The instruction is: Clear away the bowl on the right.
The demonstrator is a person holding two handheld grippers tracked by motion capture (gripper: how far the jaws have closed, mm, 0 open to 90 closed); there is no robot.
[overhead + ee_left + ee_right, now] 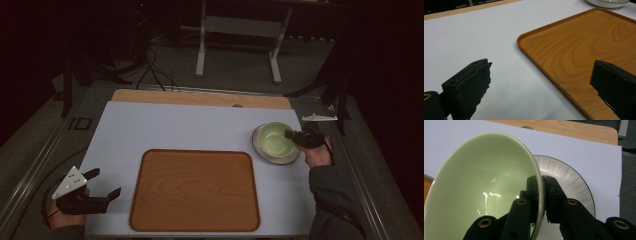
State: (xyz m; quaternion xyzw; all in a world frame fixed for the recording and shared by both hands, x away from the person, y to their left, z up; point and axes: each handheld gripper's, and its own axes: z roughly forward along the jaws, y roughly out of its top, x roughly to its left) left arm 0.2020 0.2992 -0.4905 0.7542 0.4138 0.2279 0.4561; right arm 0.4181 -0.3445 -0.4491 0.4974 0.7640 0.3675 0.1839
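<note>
Right gripper (541,195) fingers clamping green bowl (484,190), plate (571,185) half hidden

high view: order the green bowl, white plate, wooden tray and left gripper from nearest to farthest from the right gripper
1. green bowl: its rim is clamped in the right gripper
2. white plate: directly under the bowl
3. wooden tray: lower left, mid-table
4. left gripper: far left edge, jaws open
</note>
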